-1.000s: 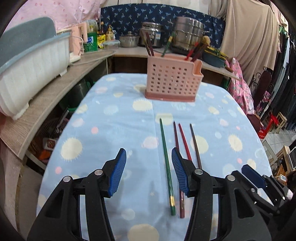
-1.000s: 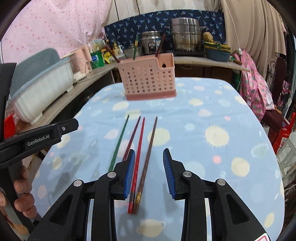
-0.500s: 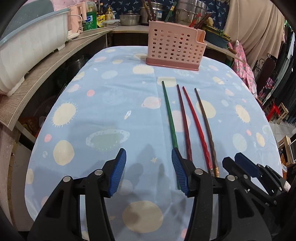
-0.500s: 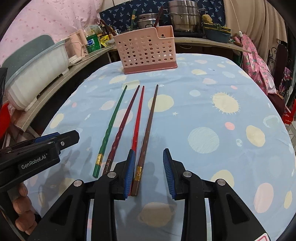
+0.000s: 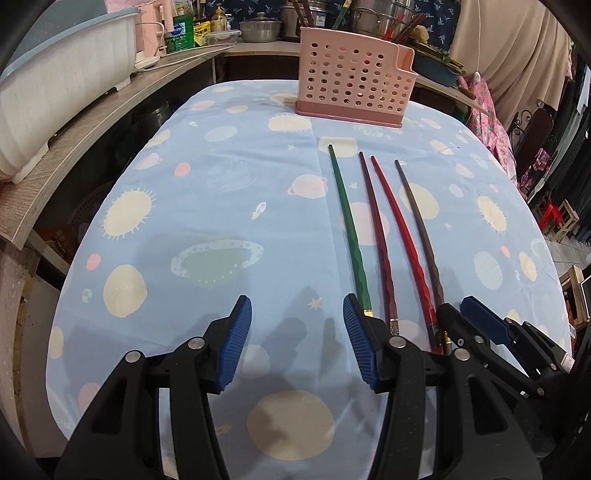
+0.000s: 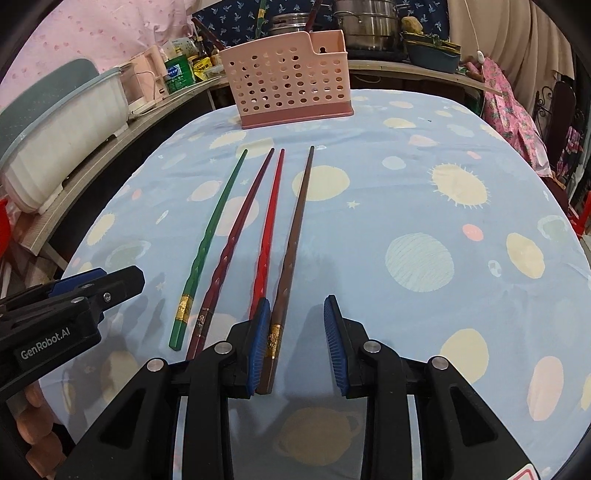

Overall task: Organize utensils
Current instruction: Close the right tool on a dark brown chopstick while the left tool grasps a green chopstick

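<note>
Several chopsticks lie side by side on the blue planet-print tablecloth (image 5: 229, 192): green (image 5: 349, 225), maroon (image 5: 376, 236), red (image 5: 400, 236) and brown (image 5: 419, 229). They show in the right wrist view too: green (image 6: 210, 236), maroon (image 6: 236, 236), red (image 6: 267, 236), brown (image 6: 293, 236). A pink perforated utensil holder (image 5: 351, 85) (image 6: 291, 83) stands at the table's far end. My left gripper (image 5: 297, 341) is open and empty, left of the green chopstick's handle end. My right gripper (image 6: 297, 343) is open, with the brown chopstick's handle end between its jaws, beside the left pad.
A white and blue plastic bin (image 5: 62, 88) sits on a wooden counter (image 5: 92, 125) to the left. Pots, bottles and more utensils crowd the back counter (image 6: 373, 26). Clothes hang at right (image 5: 513, 55). The left gripper's body shows in the right wrist view (image 6: 66, 306).
Both grippers have pulled back towards the near edge and lowered, so the chopsticks' handle ends are now at the fingertips. The right gripper has come around the brown chopstick's end.
</note>
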{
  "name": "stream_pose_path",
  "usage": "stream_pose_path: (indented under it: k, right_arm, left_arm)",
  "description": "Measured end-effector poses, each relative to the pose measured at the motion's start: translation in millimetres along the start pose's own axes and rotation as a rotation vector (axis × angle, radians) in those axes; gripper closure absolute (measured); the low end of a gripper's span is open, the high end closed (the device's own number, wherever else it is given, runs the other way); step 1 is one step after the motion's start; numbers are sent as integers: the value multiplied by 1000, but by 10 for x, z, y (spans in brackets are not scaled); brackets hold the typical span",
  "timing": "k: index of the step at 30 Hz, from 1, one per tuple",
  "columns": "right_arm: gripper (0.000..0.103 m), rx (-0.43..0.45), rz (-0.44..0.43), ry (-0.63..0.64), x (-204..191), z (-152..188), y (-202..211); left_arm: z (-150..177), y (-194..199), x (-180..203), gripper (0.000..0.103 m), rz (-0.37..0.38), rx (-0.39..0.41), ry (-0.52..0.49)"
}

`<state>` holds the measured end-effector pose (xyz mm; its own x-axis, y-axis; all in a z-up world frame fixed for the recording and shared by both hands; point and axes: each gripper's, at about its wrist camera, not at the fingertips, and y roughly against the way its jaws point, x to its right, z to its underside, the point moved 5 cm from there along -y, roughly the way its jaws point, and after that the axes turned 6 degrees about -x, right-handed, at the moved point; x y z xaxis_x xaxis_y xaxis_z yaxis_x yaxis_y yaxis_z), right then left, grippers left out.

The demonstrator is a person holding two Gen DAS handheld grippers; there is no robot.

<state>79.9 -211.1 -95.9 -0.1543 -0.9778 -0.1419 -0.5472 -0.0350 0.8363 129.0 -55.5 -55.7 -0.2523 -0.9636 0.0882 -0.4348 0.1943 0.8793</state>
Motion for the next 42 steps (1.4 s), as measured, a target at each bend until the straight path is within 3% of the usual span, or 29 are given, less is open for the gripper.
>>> stream_pose_path:
  k: [5, 16, 30, 39, 42]
  right_arm:
    - [76, 5, 11, 17, 4, 52, 27]
    - [97, 19, 29, -1, 186, 232, 156]
    - [97, 33, 40, 6, 214, 303, 200]
    - [97, 35, 42, 8, 213, 310, 203]
    - [97, 35, 41, 8, 214, 311, 203]
  left_arm:
    - [28, -20, 10, 53, 1, -8, -4]
    - [101, -31, 115, 46, 17, -16, -29]
    - [197, -209, 279, 46, 12, -59, -69]
    - [173, -249, 282, 46, -26, -40, -86]
    - [161, -243, 290, 60, -34, -35, -95]
